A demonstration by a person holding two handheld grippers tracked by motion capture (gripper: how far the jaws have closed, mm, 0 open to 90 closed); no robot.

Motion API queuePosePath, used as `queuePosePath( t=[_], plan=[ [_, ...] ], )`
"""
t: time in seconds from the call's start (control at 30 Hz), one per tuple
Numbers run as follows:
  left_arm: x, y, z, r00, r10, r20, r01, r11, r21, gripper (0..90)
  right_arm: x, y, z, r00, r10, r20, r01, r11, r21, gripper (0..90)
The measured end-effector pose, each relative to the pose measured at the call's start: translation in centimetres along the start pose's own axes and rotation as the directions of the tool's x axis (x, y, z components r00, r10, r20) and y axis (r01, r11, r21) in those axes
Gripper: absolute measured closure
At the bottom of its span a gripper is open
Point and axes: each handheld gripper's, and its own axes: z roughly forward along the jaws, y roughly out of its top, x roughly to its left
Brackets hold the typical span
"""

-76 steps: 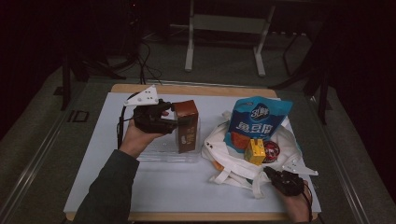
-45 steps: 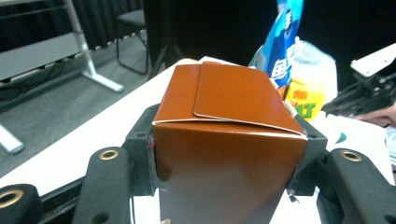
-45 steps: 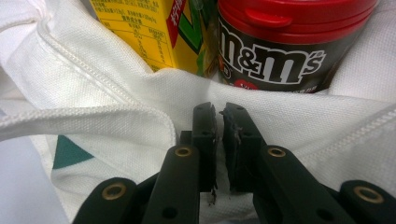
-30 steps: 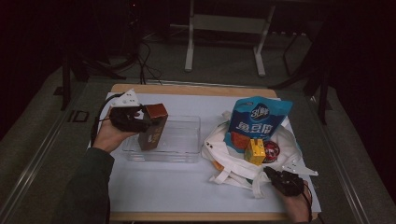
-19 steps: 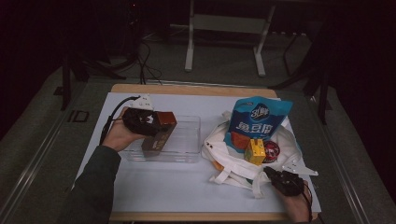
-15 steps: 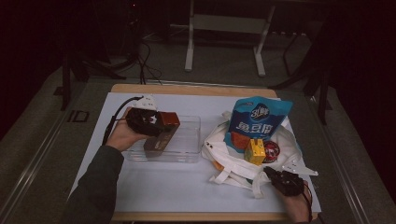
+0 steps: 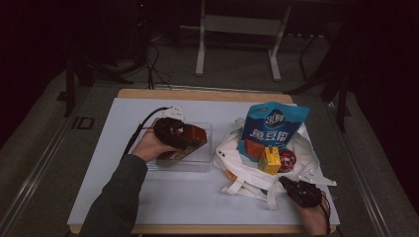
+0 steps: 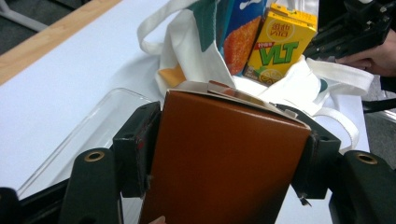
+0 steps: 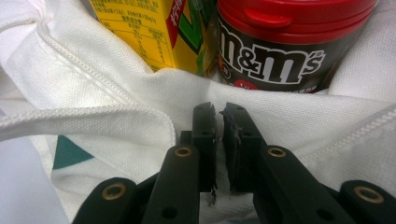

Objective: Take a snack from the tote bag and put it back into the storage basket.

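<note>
left tongs [image 8: 229,154], jaws just easing wider, clasp a brown carton [image 8: 219,163] over the clear tray [image 7: 200,163]; right tongs [image 9: 218,114] pinch the white bag [image 9: 107,84].

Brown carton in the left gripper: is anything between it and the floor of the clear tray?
Nothing visible. The brown carton lies tilted over the clear tray between the left gripper's jaws, which have just been opening. No other item shows inside the tray. The white bag and its contents sit apart, to the tray's right.
</note>
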Motion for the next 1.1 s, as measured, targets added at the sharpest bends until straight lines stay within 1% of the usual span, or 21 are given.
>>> queuePosePath(
  t=[0.13, 0.3, 0.47, 0.67, 0.77, 0.83, 1.1],
  plan=[
    [-0.1, -0.1, 0.7, 0.9999, -0.007, 0.014, 0.007, 0.9999, 0.011, 34.5, 0.0, 0.0, 0.0, 1.0, 0.0, 0.0, 0.0, 1.0, 0.0, 83.1],
    [-0.4, -0.2, 1.2, 0.9998, 0.01, 0.02, -0.01, 0.9995, 0.031, 33.9, 0.0, 0.0, 0.0, 1.0, 0.0, 0.0, 0.0, 1.0, 0.0, 83.1],
    [-0.5, -0.2, 1.4, 0.9997, 0.013, 0.019, -0.014, 0.9992, 0.038, 34.0, 0.0, 0.0, 0.0, 1.0, 0.0, 0.0, 0.0, 1.0, 0.0, 83.1],
    [-0.7, -0.2, 2.0, 0.9993, 0.03, 0.022, -0.031, 0.9969, 0.072, 33.9, 0.0, 0.0, 0.0, 1.0, 0.0, 0.0, 0.0, 1.0, 0.0, 83.1],
    [-0.9, -0.2, 2.4, 0.9987, 0.046, 0.023, -0.048, 0.9937, 0.101, 33.7, 0.0, 0.0, 0.0, 1.0, 0.0, 0.0, 0.0, 1.0, 0.0, 83.1],
    [-0.9, -0.2, 2.6, 0.9982, 0.052, 0.03, -0.055, 0.9922, 0.111, 33.6, 0.0, 0.0, 0.0, 1.0, 0.0, 0.0, 0.0, 1.0, -0.001, 83.1],
    [-0.4, -0.7, 2.7, 0.9992, 0.022, 0.032, -0.026, 0.9904, 0.136, 33.0, 0.0, 0.0, 0.0, 1.0, 0.0, -0.001, 0.0, 1.0, -0.001, 83.0]
  ],
)
